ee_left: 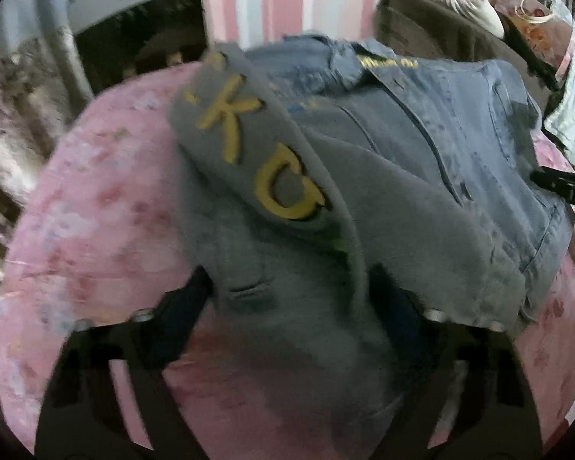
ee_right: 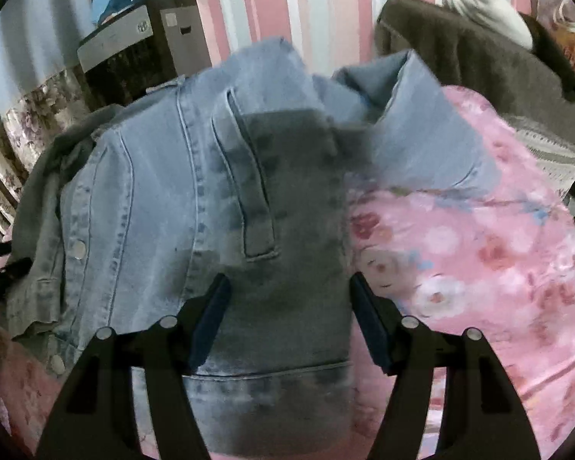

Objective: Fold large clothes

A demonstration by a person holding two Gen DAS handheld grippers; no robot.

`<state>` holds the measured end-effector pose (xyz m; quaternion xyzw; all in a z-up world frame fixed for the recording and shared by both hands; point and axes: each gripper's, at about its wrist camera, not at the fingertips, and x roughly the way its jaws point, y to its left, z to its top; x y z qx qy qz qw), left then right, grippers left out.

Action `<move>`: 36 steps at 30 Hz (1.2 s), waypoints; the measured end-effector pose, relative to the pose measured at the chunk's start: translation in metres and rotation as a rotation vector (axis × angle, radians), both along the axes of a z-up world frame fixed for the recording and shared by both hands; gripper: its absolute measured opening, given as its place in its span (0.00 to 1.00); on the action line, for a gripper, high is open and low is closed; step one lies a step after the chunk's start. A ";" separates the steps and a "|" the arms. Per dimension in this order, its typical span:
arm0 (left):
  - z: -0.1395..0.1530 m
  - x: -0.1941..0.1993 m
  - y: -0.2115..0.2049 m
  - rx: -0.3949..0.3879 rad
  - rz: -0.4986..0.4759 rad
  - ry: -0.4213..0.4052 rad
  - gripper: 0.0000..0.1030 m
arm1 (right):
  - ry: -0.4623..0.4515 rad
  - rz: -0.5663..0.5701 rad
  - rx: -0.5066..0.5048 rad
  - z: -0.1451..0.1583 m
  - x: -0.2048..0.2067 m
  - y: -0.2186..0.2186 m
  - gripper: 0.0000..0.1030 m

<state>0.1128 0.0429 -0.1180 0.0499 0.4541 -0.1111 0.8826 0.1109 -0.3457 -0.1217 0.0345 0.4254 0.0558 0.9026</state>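
Note:
A blue denim jacket (ee_left: 460, 142) lies on a pink floral bed sheet (ee_left: 96, 211). Its grey sleeve with yellow letters K and G (ee_left: 257, 153) is folded across the body. My left gripper (ee_left: 291, 306) is open, its fingers on either side of the grey sleeve cloth. In the right wrist view the jacket's front panel with pocket and snaps (ee_right: 180, 199) lies flat, collar (ee_right: 402, 115) at the back. My right gripper (ee_right: 287, 314) is open over the jacket's hem edge, holding nothing.
A brown blanket (ee_right: 479, 50) and a white cloth (ee_right: 490, 11) are piled at the back right. A striped pink wall (ee_right: 306, 0) stands behind the bed. A grey cabinet (ee_right: 134, 42) stands at the back left. The right gripper's tip shows in the left wrist view (ee_left: 567, 188).

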 end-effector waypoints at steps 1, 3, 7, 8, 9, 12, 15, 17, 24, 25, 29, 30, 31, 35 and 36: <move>-0.001 0.001 -0.003 -0.009 -0.007 -0.001 0.56 | 0.000 0.016 0.007 -0.001 0.000 0.003 0.39; 0.003 0.004 -0.002 -0.029 -0.011 -0.007 0.34 | -0.010 0.045 0.025 0.001 -0.003 0.009 0.13; 0.036 0.003 0.026 -0.193 -0.034 0.036 0.20 | -0.071 0.109 0.167 0.037 -0.030 0.008 0.10; 0.046 -0.001 0.030 -0.195 -0.046 0.023 0.19 | -0.085 0.126 0.172 0.047 -0.037 0.009 0.10; 0.056 -0.005 0.033 -0.198 -0.058 0.014 0.18 | -0.104 0.145 0.172 0.058 -0.046 0.013 0.10; 0.079 -0.021 0.047 -0.229 -0.082 -0.002 0.18 | -0.130 0.173 0.160 0.085 -0.077 0.018 0.10; 0.063 -0.033 0.056 -0.199 -0.095 0.030 0.20 | -0.075 0.143 0.120 0.075 -0.094 0.015 0.10; 0.036 -0.037 0.056 -0.168 -0.081 0.078 0.22 | 0.035 0.125 0.089 0.043 -0.097 0.013 0.10; 0.036 -0.045 0.057 -0.063 -0.026 -0.018 0.57 | 0.033 0.106 0.078 0.033 -0.101 0.014 0.29; 0.043 -0.046 0.059 -0.041 -0.019 -0.046 0.67 | 0.006 0.100 0.069 0.042 -0.102 0.012 0.32; 0.060 -0.033 0.068 -0.016 0.016 -0.092 0.72 | -0.099 0.082 0.035 0.075 -0.090 0.009 0.39; 0.062 -0.028 0.068 -0.016 0.022 -0.093 0.72 | -0.114 0.081 0.025 0.079 -0.081 0.012 0.39; 0.064 -0.020 0.066 -0.015 0.027 -0.091 0.72 | -0.122 0.082 0.022 0.082 -0.078 0.015 0.39; 0.069 -0.011 0.040 0.003 -0.019 -0.079 0.72 | -0.137 0.098 0.033 0.085 -0.055 0.028 0.43; 0.068 -0.009 0.031 0.029 -0.036 -0.070 0.71 | -0.138 0.106 0.036 0.086 -0.051 0.031 0.43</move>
